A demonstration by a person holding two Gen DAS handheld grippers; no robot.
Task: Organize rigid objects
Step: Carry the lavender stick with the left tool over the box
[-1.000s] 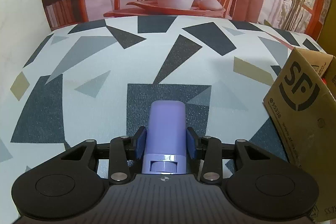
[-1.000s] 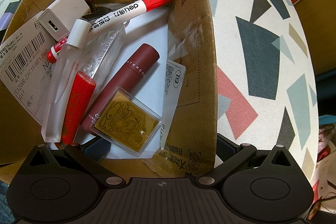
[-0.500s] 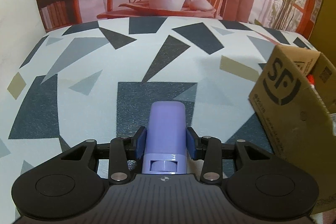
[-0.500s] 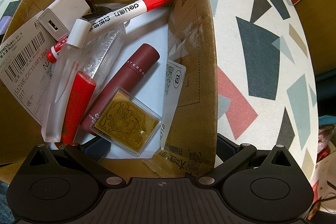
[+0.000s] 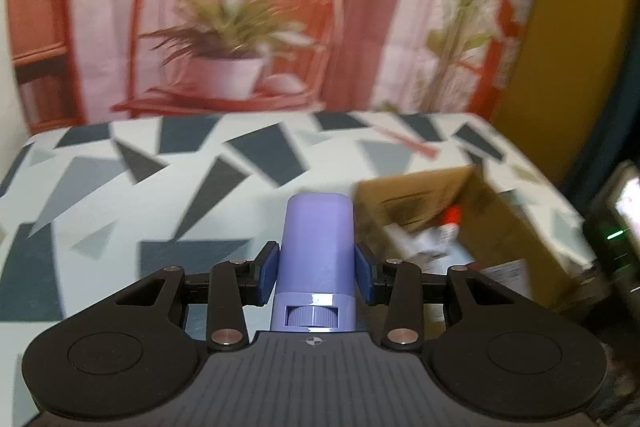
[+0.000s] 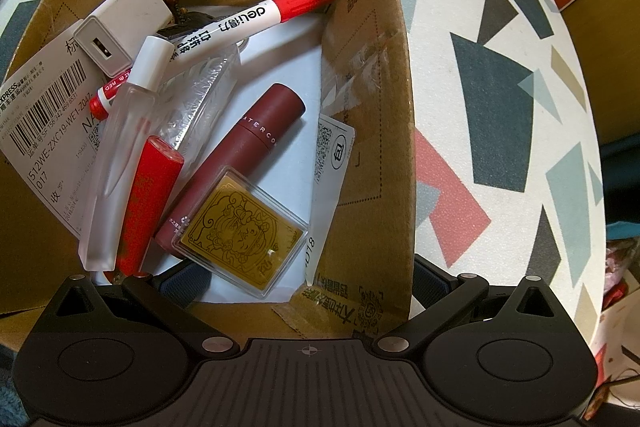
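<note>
On the patterned table [image 5: 120, 187], cardboard box [image 6: 360, 107] open-topped, right gripper [image 6: 308, 275] above it, jaws spread wide astride the box's right wall, left gripper [image 5: 316, 267] left of the box, pinching a purple tube [image 5: 318, 247], red marker [image 6: 256, 19] inside.

We see a table [image 5: 120, 187] covered with a white cloth [image 6: 500, 99] that has grey, dark and red angular shapes. Directly on it stands an open cardboard box [image 6: 372, 115], near the table's right side in the left wrist view.
</note>
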